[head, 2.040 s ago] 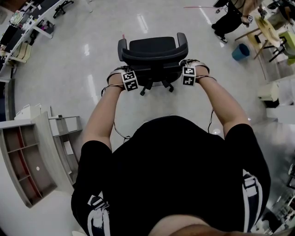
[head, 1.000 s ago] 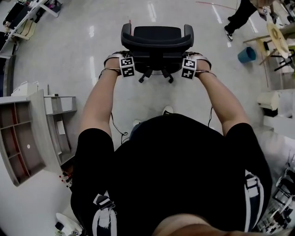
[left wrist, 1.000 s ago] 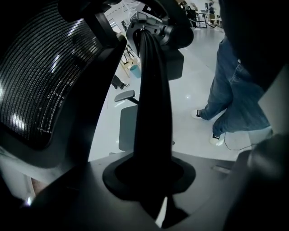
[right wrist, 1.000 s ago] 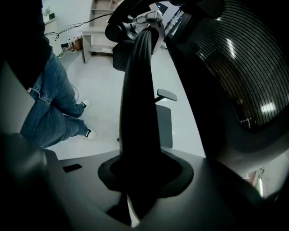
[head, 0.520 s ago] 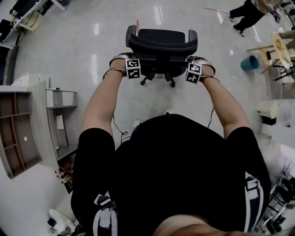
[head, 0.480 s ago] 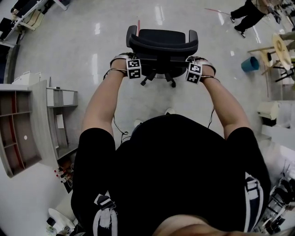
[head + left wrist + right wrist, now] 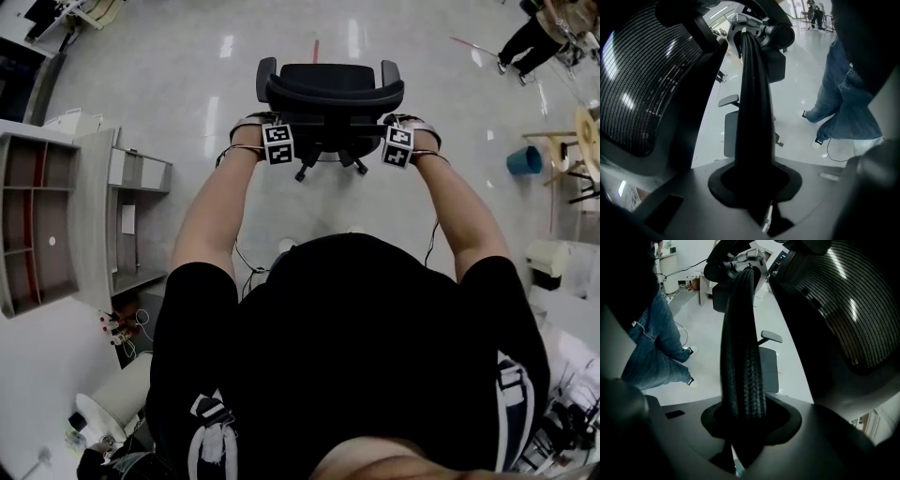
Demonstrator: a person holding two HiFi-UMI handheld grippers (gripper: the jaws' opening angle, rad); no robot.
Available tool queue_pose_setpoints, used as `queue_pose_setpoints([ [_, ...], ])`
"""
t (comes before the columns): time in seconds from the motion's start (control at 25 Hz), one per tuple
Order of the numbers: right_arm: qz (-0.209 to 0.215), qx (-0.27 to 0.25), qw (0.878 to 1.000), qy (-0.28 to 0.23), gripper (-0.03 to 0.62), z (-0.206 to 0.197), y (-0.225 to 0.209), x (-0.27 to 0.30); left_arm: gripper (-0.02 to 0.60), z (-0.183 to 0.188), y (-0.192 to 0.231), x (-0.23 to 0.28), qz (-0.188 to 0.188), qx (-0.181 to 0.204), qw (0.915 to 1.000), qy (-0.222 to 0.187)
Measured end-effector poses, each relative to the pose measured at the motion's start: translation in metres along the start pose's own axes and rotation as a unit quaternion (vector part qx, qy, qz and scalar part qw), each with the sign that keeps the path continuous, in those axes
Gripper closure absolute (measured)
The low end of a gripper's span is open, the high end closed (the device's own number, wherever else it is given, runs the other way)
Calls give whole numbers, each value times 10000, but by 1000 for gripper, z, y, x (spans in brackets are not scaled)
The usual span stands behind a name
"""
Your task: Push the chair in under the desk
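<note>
A black office chair (image 7: 333, 92) with a mesh back stands on the shiny floor in front of me, its back toward me. My left gripper (image 7: 277, 142) sits at the chair's left armrest and my right gripper (image 7: 397, 145) at the right one. In the left gripper view the black armrest (image 7: 752, 103) runs out from between the jaws of the left gripper (image 7: 757, 197), which are closing on it. The right gripper view shows the textured armrest (image 7: 740, 348) clamped in the right gripper (image 7: 743, 432). The mesh back (image 7: 848, 319) fills one side.
A grey shelf unit (image 7: 56, 225) stands at the left, with desks (image 7: 37, 56) beyond it at the top left. A blue bin (image 7: 525, 159) and a round table (image 7: 591, 131) lie to the right; a person (image 7: 539, 37) walks far off. My jeans (image 7: 843, 93) show behind.
I have walked on with the chair held between both grippers. The shelf unit has swung further into view at the left; the bin and the far person have slid toward the right edge.
</note>
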State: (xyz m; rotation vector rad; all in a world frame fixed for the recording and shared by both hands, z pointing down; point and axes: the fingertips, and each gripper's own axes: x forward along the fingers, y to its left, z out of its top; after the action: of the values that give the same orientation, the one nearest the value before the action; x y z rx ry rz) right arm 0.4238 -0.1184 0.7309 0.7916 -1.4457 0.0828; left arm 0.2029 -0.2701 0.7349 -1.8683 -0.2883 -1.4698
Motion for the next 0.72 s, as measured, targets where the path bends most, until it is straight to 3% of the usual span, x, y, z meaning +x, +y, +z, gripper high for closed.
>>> queue_pose_setpoints([
  [0.36, 37, -855, 9955, -403, 491, 106, -8, 15, 515, -96, -49, -27, 139, -868, 9953, 397],
  [0.72, 132, -1784, 9801, -859, 493, 236, -8, 29, 517, -202, -108, -61, 180, -1806, 9799, 824],
])
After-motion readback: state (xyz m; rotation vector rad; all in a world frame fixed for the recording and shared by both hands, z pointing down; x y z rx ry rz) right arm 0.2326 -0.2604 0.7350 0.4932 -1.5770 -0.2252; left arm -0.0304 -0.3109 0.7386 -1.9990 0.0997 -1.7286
